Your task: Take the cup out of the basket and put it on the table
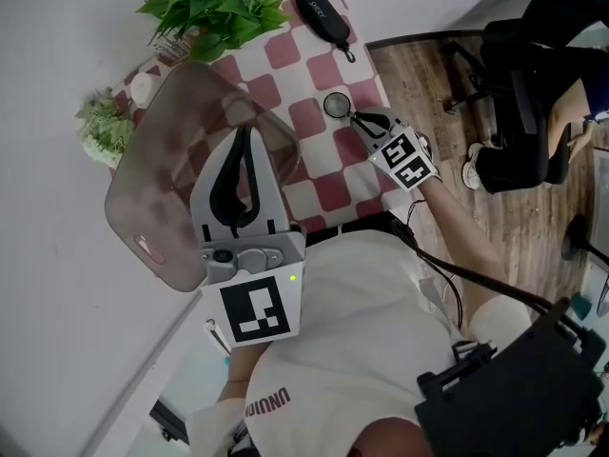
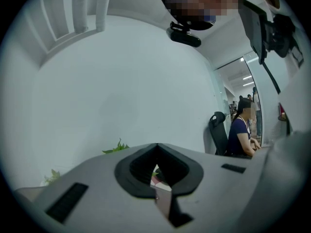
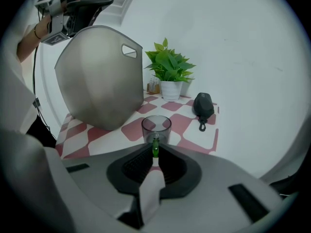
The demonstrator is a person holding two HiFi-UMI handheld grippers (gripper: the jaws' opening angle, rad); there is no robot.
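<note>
A clear cup (image 1: 336,105) (image 3: 156,127) stands upright on the red-and-white checked table (image 1: 319,174), to the right of the grey basket (image 1: 171,188) (image 3: 99,76). My right gripper (image 1: 355,117) (image 3: 155,152) is shut, its tips right at the cup's near side. A small green piece shows at the seam between them, and I cannot tell whether they touch the cup. My left gripper (image 1: 245,131) (image 2: 156,176) is shut and empty. It is raised high above the basket and points at the white wall.
A potted plant (image 1: 214,8) (image 3: 167,64) and a black glasses case (image 1: 324,12) (image 3: 203,106) sit at the table's far side. A smaller plant (image 1: 105,127) is beside the basket. A seated person on an office chair (image 1: 533,84) is off the table's right edge.
</note>
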